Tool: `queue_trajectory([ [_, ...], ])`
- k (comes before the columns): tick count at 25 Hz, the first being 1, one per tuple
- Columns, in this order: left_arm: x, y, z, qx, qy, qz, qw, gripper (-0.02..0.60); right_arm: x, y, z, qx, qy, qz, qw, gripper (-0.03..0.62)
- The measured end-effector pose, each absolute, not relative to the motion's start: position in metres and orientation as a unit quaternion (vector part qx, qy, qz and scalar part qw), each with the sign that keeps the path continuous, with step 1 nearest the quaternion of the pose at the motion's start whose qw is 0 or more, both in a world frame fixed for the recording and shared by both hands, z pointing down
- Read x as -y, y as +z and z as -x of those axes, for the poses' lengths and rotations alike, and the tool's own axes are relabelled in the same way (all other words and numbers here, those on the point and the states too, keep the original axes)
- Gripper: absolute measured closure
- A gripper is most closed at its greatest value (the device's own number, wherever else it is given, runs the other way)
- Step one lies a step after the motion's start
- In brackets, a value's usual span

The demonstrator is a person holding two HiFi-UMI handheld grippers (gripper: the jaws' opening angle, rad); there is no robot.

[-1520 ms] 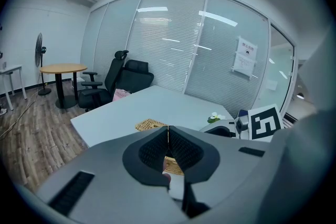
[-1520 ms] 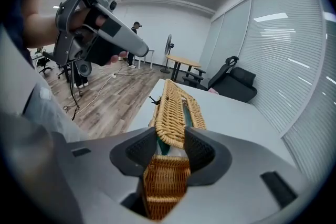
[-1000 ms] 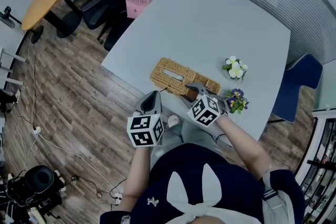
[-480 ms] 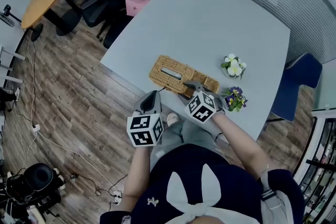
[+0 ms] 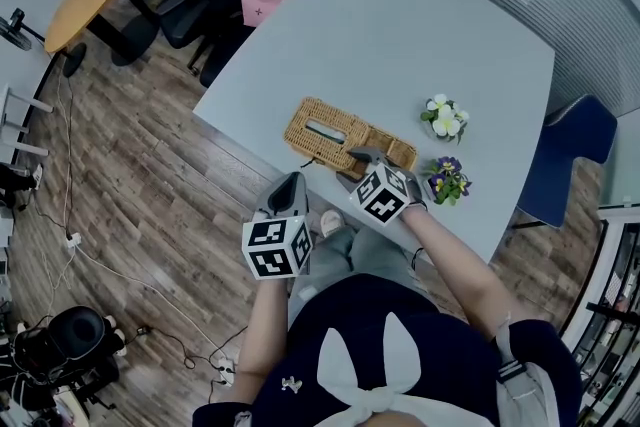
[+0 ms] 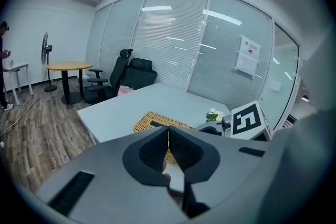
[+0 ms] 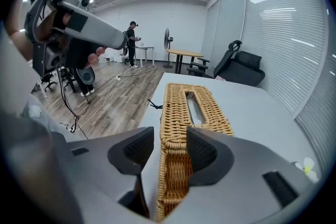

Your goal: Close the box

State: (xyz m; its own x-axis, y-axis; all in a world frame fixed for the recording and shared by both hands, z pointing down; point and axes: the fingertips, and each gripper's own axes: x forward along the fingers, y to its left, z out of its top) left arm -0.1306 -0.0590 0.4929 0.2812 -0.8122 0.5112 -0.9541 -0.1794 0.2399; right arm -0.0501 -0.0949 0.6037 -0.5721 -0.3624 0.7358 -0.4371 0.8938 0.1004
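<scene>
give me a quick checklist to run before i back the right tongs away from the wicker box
1. Lid down on the wicker box: ok, it lies flat on the base.
2. Right tongs released: ok, the jaws have just been opening; the box's near end stands between them, with a gap at one pad.
3. Left tongs out of the way: ok, jaws together, empty, held off the edge of the table.
4. Box fully on the table: ok, though near its front edge.
5. Room beside the purple flowers: cannot tell, they sit close to the right tongs.
</scene>
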Motion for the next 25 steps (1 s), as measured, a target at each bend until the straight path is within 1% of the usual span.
queue_trajectory([
  [4, 0.053, 0.491, 0.126, 0.586, 0.134, -0.756, 0.26, 0.558, 0.088, 0.594, 0.048, 0.89, 0.06, -0.234, 0.386, 0.394],
  [8, 0.047, 0.488, 0.12, 0.587, 0.132, -0.755, 0.259, 0.558, 0.08, 0.574, 0.045, 0.899, 0.072, -0.249, 0.353, 0.411],
  [12, 0.04, 0.484, 0.107, 0.581, 0.133, -0.76, 0.259, 0.558, 0.071, 0.55, 0.038, 0.907, 0.092, -0.273, 0.306, 0.471],
  [16, 0.027, 0.485, 0.092, 0.57, 0.139, -0.766, 0.263, 0.558, 0.059, 0.53, 0.029, 0.909, 0.104, -0.295, 0.277, 0.522],
  [18, 0.024, 0.481, 0.087, 0.568, 0.136, -0.769, 0.26, 0.558, 0.055, 0.518, 0.024, 0.909, 0.104, -0.31, 0.258, 0.573],
  [19, 0.023, 0.479, 0.085, 0.568, 0.134, -0.77, 0.258, 0.558, 0.053, 0.512, 0.022, 0.91, 0.104, -0.315, 0.249, 0.588],
  [25, 0.022, 0.462, 0.073, 0.566, 0.125, -0.779, 0.238, 0.558, 0.036, 0.481, 0.014, 0.915, 0.115, -0.326, 0.207, 0.591],
])
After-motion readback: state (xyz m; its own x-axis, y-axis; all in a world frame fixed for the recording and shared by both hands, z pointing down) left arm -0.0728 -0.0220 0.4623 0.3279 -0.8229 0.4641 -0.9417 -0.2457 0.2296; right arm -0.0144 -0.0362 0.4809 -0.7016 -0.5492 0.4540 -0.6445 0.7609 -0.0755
